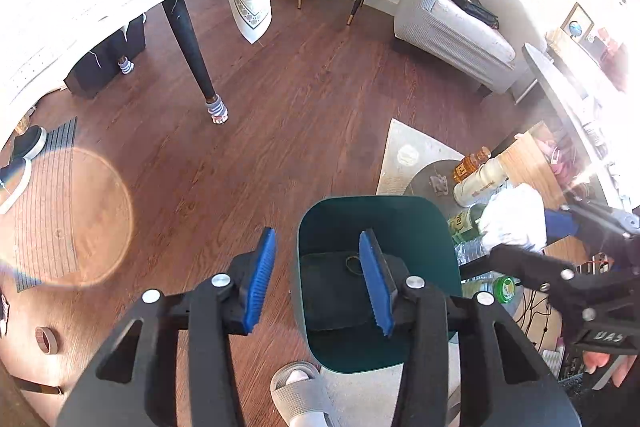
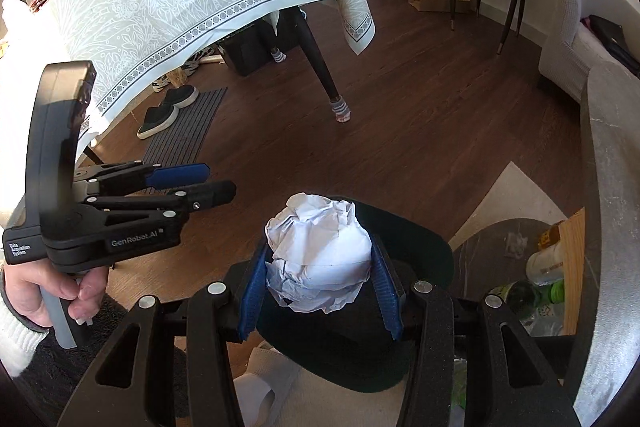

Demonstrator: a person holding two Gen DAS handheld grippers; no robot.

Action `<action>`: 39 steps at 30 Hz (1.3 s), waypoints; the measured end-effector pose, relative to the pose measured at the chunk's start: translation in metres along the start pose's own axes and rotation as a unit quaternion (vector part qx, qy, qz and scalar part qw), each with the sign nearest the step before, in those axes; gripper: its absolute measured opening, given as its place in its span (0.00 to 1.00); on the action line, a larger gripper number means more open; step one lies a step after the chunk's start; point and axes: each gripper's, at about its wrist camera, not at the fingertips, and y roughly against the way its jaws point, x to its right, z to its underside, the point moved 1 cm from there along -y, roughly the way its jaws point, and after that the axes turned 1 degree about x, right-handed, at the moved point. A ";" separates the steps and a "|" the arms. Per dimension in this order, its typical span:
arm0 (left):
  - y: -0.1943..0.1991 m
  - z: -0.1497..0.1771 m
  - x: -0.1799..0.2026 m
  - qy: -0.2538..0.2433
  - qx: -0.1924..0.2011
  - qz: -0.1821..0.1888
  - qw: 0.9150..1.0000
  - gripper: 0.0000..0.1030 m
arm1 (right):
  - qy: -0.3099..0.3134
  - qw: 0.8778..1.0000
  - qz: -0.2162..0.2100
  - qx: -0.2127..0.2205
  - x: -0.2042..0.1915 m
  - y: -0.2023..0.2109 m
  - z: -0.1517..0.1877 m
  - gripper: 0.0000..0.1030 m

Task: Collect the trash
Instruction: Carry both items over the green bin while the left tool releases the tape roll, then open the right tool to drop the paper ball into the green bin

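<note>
Right gripper [image 2: 320, 283] clamps a crumpled white paper ball [image 2: 320, 255] between its blue pads, directly above the dark green trash bin [image 1: 440, 227]. At about nine o'clock from the ball, the left gripper [image 2: 208, 181] is held in a hand [image 2: 48, 291], its body printed "GenRobot.AI" and "Data Acquisition System". Its jaws stand partly apart with nothing between them. Bottles [image 1: 476, 179] lie at two o'clock from the bin, their labels unreadable.
</note>
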 end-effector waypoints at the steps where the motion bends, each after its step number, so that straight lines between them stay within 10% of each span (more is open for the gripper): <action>1: 0.003 -0.002 0.000 0.002 0.004 0.004 1.000 0.42 | -0.001 1.000 -0.001 -0.005 -0.001 -0.005 0.001 0.47; 23: 0.078 -0.039 0.025 -0.008 0.093 0.037 0.995 0.28 | 0.017 0.991 0.036 -0.127 0.013 -0.086 0.057 0.55; 39: 0.117 -0.059 0.060 -0.022 0.145 0.061 0.987 0.31 | 0.037 0.999 -0.004 -0.002 -0.004 0.016 0.030 0.58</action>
